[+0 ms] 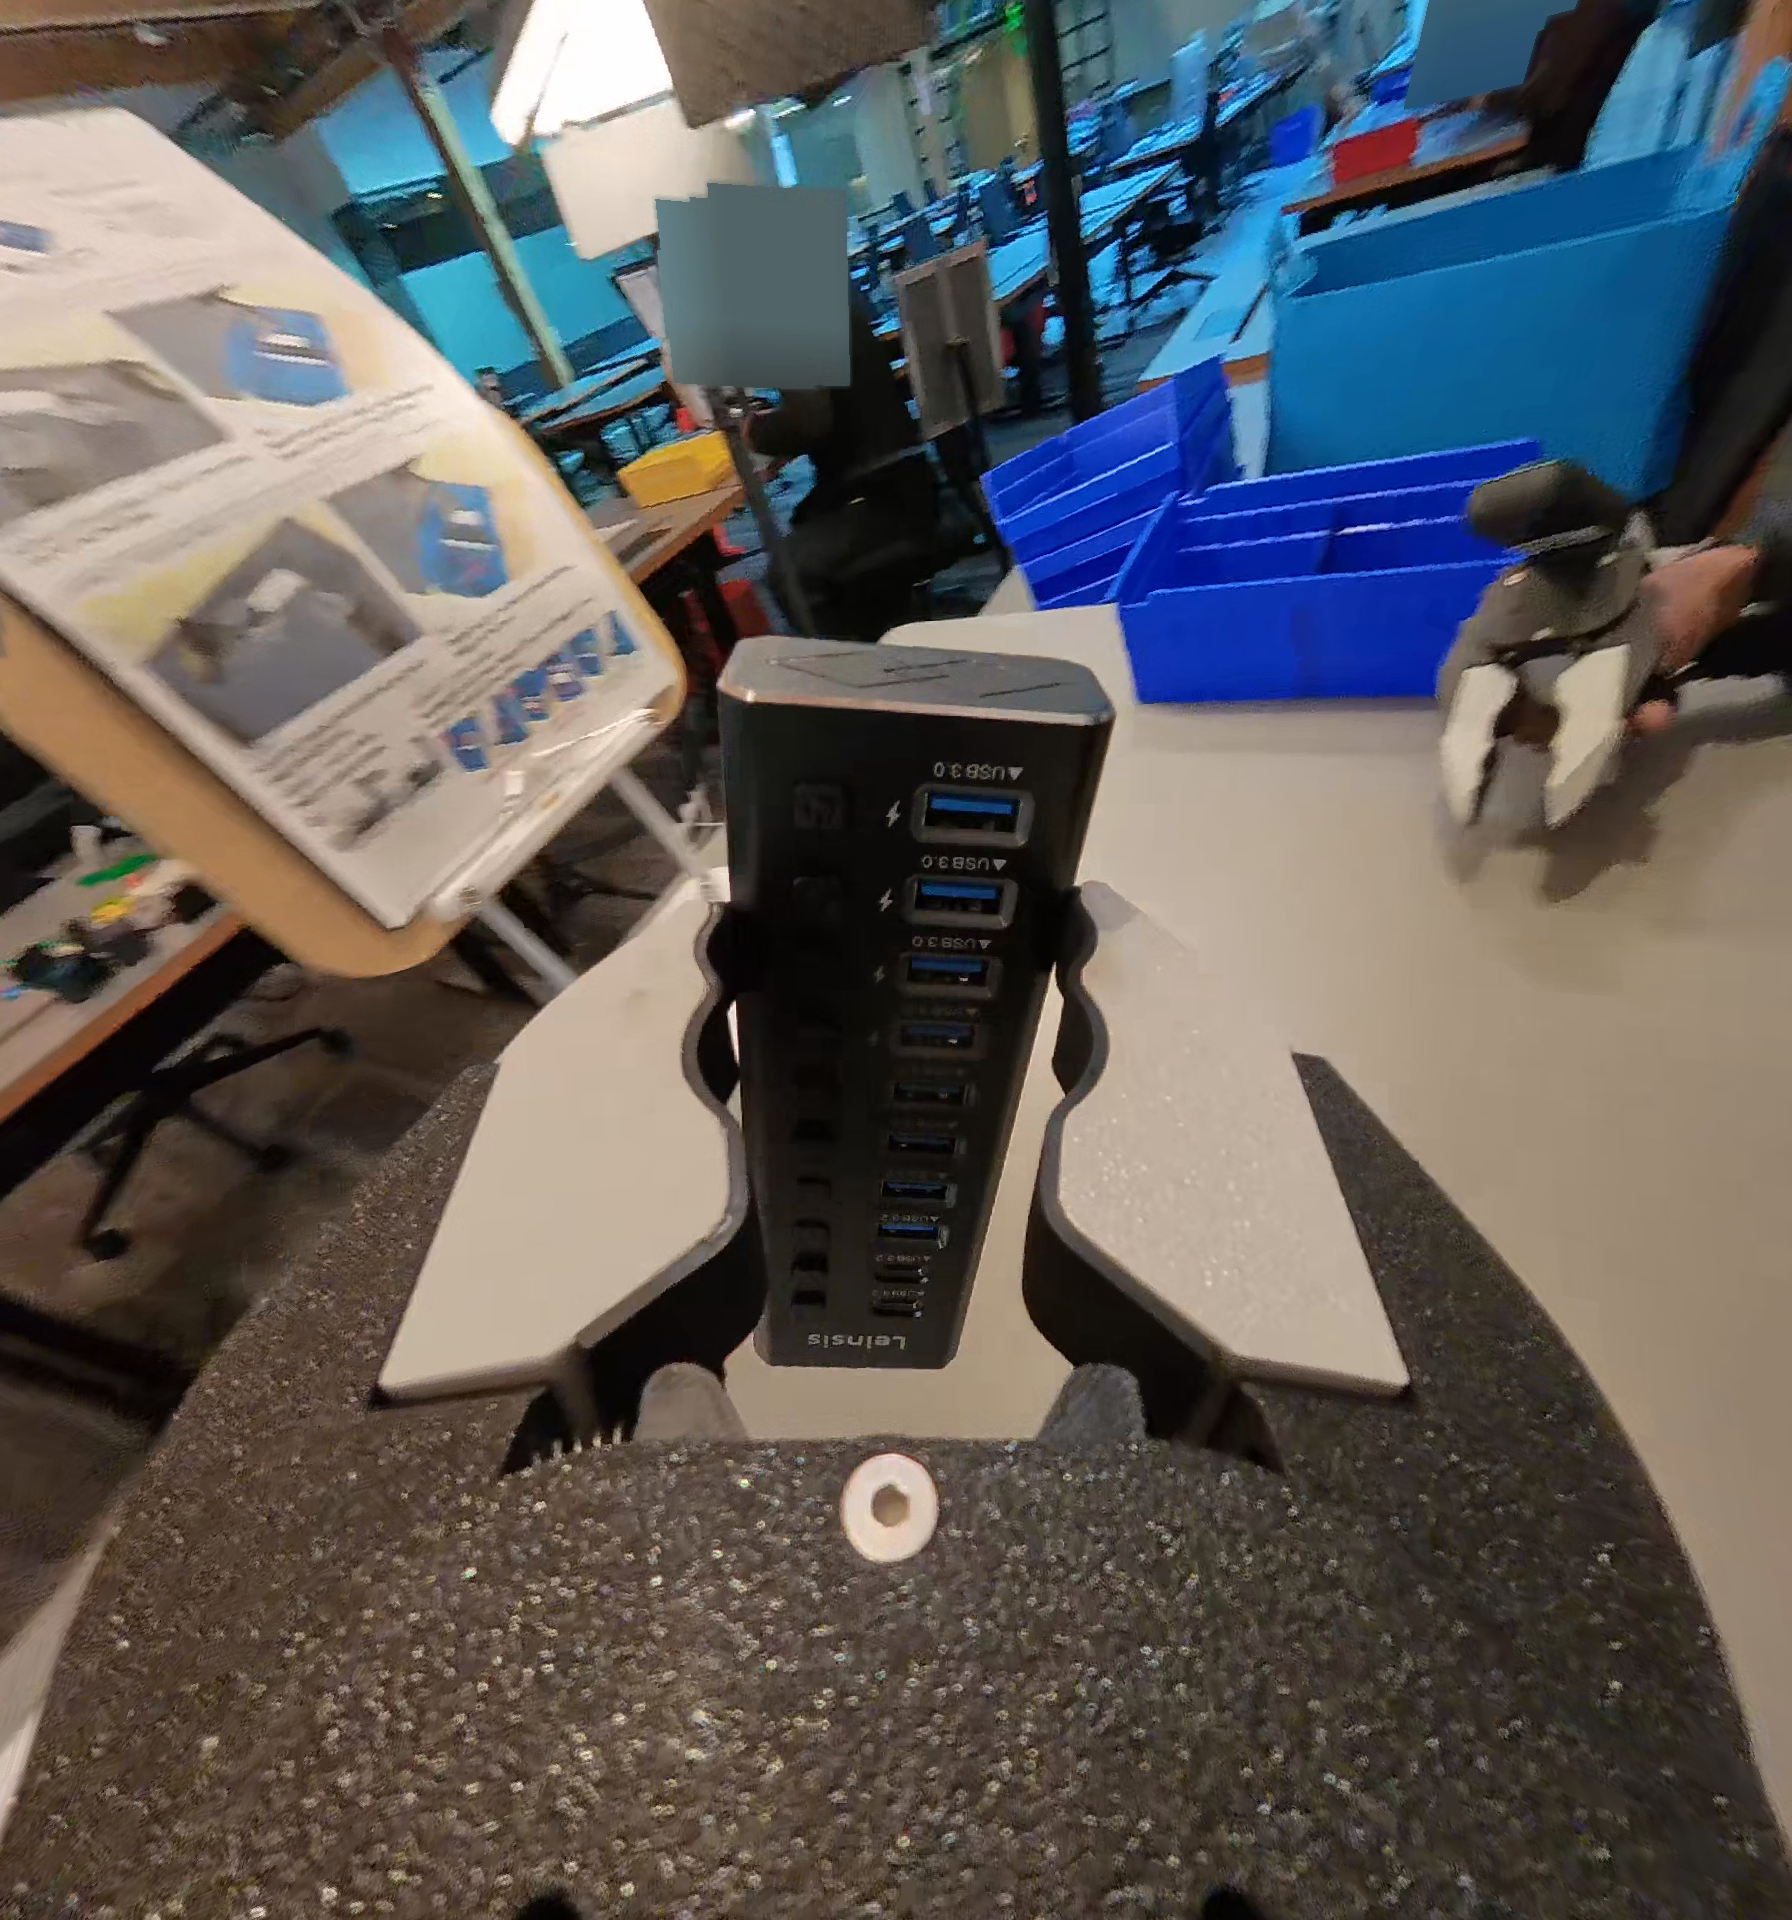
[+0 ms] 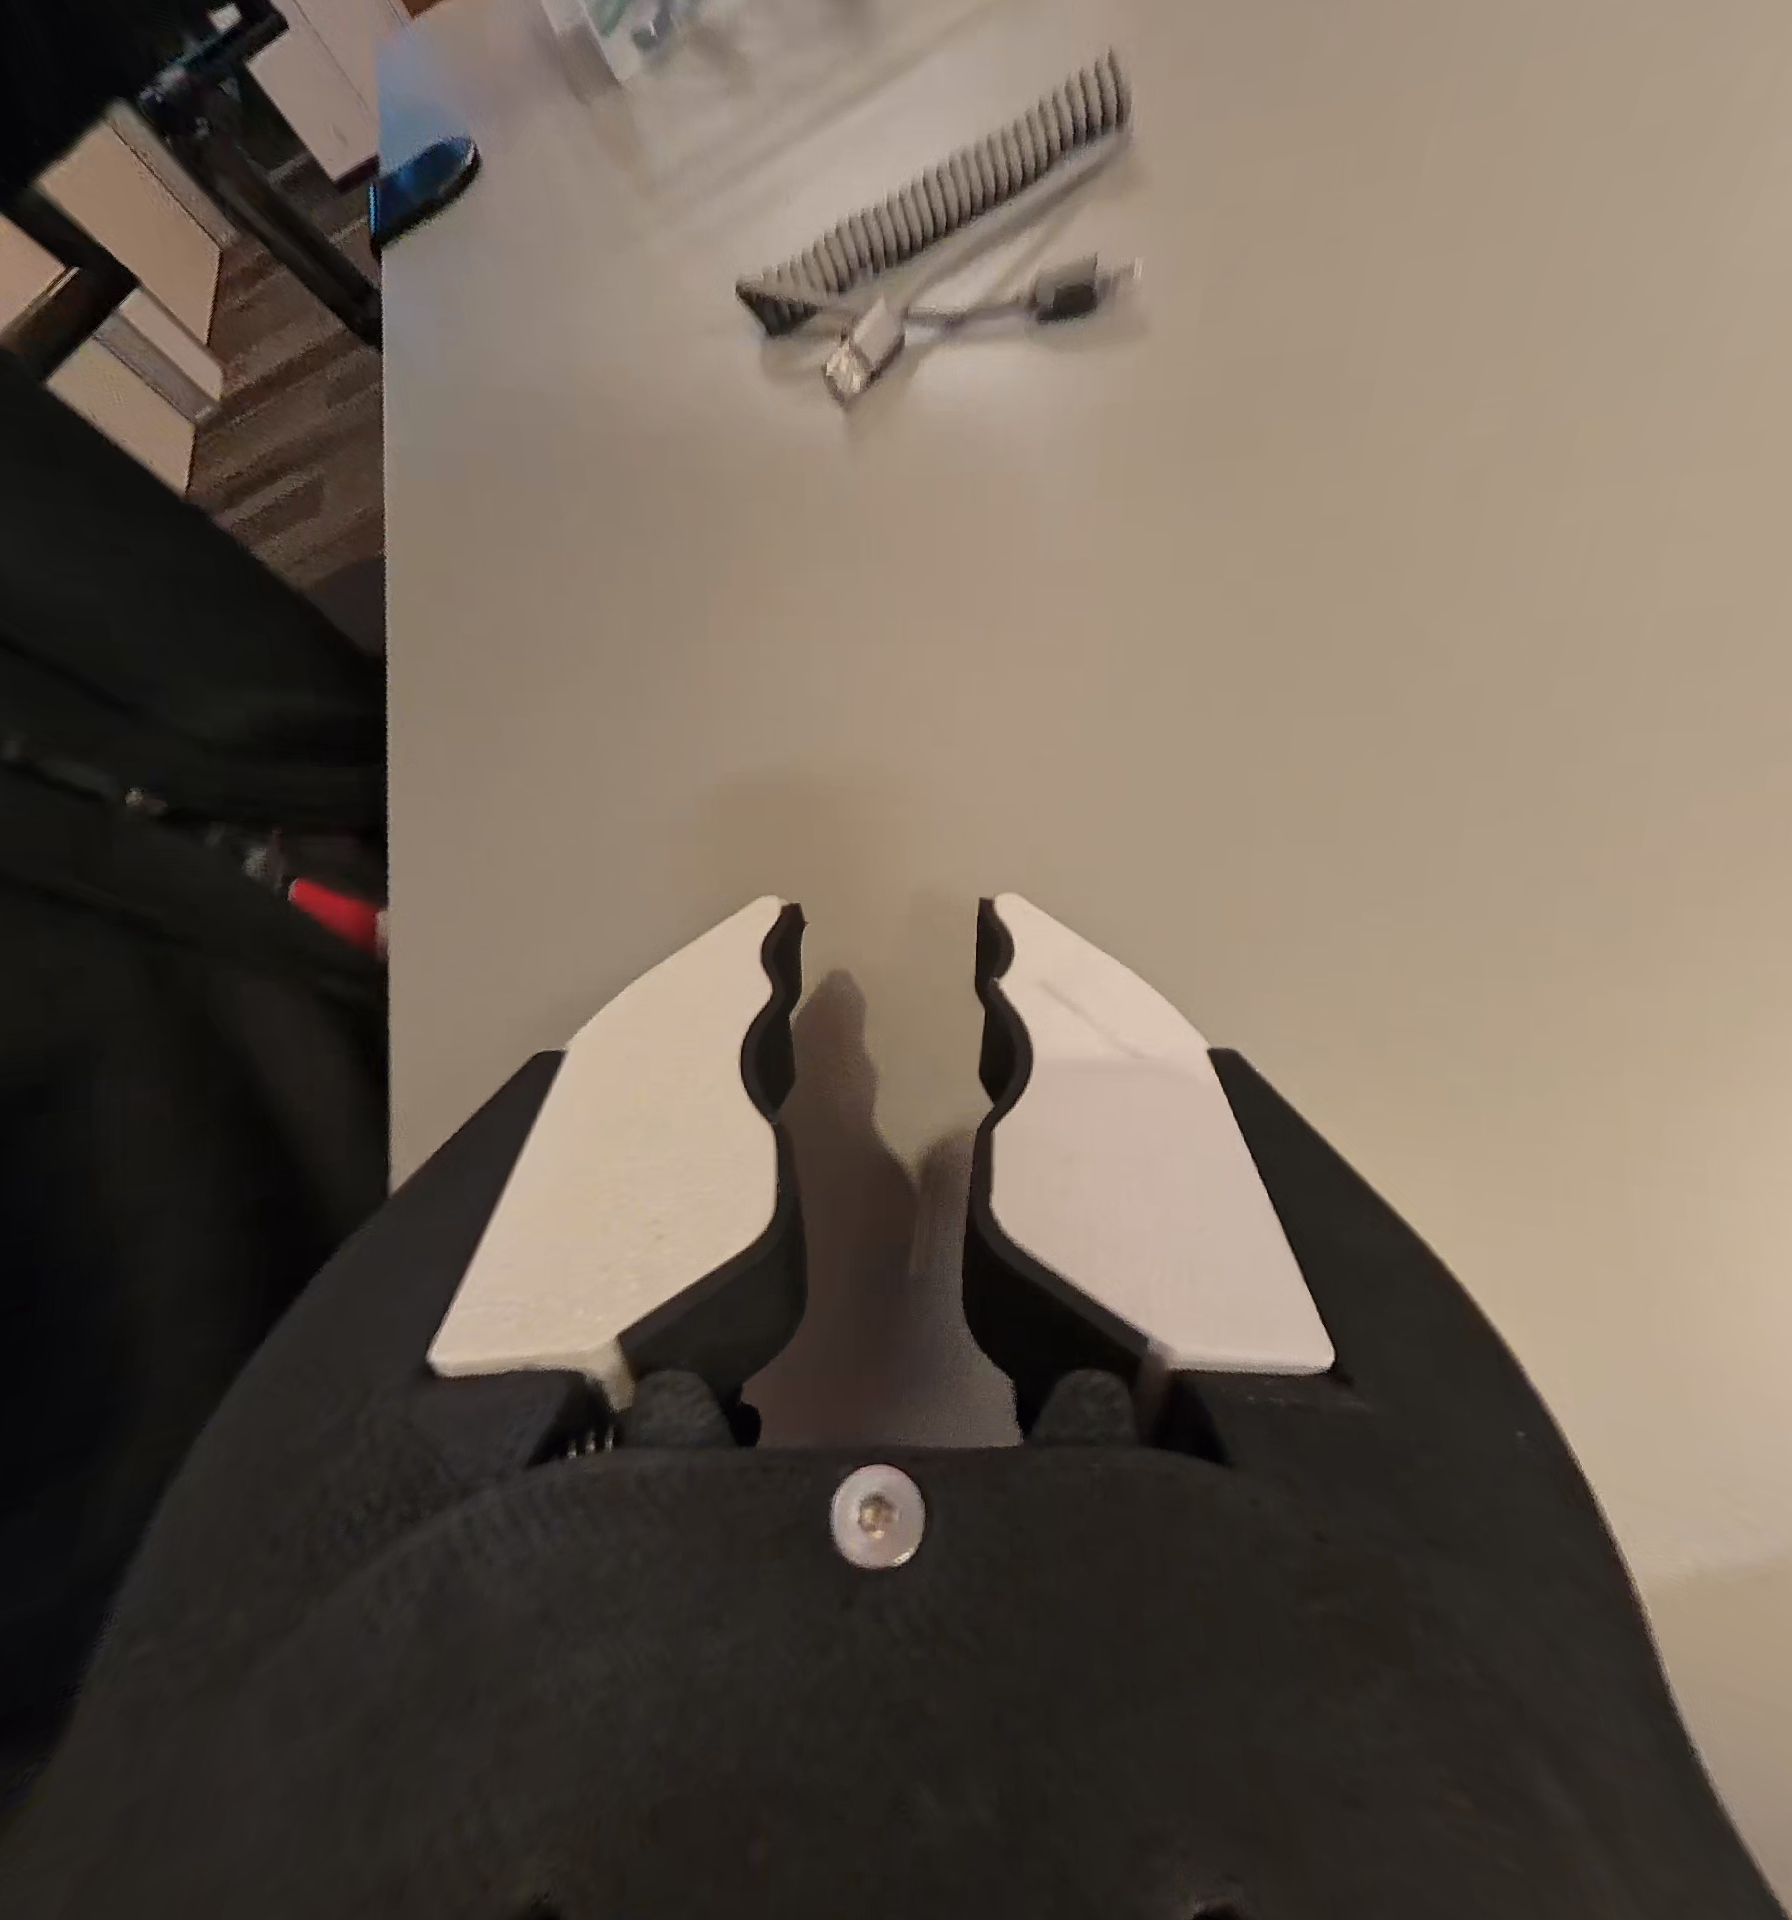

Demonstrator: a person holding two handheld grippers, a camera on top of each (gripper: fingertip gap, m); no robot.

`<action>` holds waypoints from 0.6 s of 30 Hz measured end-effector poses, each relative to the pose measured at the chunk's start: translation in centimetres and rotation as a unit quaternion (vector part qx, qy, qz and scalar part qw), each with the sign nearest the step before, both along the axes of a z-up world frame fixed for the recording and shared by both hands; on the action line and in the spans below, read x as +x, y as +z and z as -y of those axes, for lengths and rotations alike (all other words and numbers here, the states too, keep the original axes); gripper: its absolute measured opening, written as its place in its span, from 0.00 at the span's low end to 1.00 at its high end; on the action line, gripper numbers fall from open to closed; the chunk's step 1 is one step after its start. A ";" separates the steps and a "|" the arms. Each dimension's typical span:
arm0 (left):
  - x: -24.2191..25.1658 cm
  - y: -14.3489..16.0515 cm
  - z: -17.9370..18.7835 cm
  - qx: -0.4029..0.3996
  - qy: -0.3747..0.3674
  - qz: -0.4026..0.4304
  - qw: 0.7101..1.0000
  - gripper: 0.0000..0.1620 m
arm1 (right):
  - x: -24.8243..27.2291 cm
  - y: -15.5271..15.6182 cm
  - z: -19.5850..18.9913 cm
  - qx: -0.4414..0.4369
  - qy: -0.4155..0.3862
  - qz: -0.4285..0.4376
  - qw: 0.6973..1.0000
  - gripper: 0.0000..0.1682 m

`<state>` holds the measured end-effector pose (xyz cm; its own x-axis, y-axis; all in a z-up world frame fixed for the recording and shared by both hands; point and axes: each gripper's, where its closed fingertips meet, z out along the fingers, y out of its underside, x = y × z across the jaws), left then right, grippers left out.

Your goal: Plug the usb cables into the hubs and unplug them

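Left wrist view shows the left gripper point(image 1: 897, 935) pinching the rigid, slick hub point(image 1: 902, 997) mid-body, while the right gripper point(image 2: 890, 925), spread empty, should take the springy coiled cable point(image 2: 959, 197) by its plug point(image 2: 856, 353).

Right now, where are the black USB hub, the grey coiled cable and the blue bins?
Black USB hub point(image 1: 913, 1039), left wrist view: port face.
Grey coiled cable point(image 2: 959, 192), right wrist view: mid-coil.
Blue plastic bins point(image 1: 1287, 623), left wrist view: front wall.

The coiled USB cable point(image 2: 959, 192) and its two plugs are motion-blurred. The black USB hub point(image 1: 897, 997) has its flanks hidden behind the left tongs point(image 1: 897, 935).
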<state>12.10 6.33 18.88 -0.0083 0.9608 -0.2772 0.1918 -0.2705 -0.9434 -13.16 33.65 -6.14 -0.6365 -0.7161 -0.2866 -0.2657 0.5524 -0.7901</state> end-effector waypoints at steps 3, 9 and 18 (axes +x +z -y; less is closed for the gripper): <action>-4.4 -2.9 -2.1 0.037 -0.026 0.003 0.999 0.36 | 1.5 1.1 3.3 -0.045 -0.004 -0.005 0.999 0.21; -12.4 -8.4 -8.3 0.127 -0.085 -0.007 0.988 0.37 | 4.2 4.0 9.3 -0.137 -0.025 -0.040 0.989 0.26; -21.1 -15.7 -13.6 0.149 -0.088 0.119 0.978 0.37 | 5.8 5.1 11.6 -0.158 -0.021 0.014 0.987 0.31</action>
<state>-9.03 19.96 3.21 0.1955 0.9799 0.0404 0.3907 -0.0401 -0.9196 -7.37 22.09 -1.03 -0.6619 -0.7462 -0.0710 -0.2228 0.2864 -0.9318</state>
